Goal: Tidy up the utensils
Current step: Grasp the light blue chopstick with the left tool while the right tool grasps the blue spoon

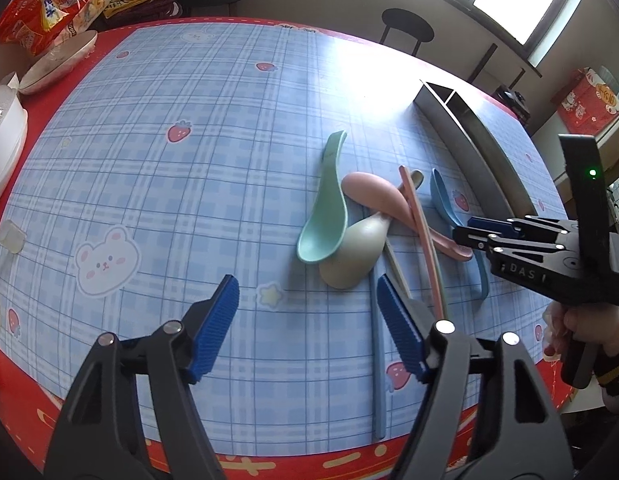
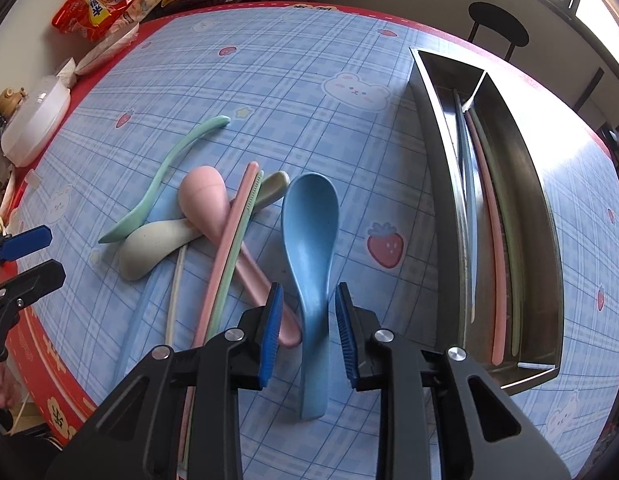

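My right gripper (image 2: 307, 330) straddles the handle of the blue plastic spoon (image 2: 311, 236), one pad on each side. I see a sliver of gap at both pads, so I take the jaws as narrowed around the handle but not yet pressing on it. My left gripper (image 1: 307, 330) hangs with its jaws apart and nothing between them, over the near side of the blue checked tablecloth (image 1: 169, 184).

The blue spoon lies by itself between the heap and the long steel tray with two compartments (image 2: 437, 168), which stands towards the table's right edge. Its left compartment already holds a blue, a pink and a green chopstick (image 2: 496, 248); the right one looks empty.

The handle is smooth, narrow and arched, so a grip this far down the stem could let the heavy bowl swing and the spoon twist out. Beside my left pad lies the end of the pink plastic spoon (image 2: 213, 208), close enough to be nudged or pinched along.

That pink spoon is stacked with the mint green spoon (image 2: 165, 176), the pale grey-green spoon (image 2: 157, 248) and a loose pink chopstick (image 2: 229, 248), so one bump could scatter the heap.

The last risk is dropping this spoon in among the chopsticks.
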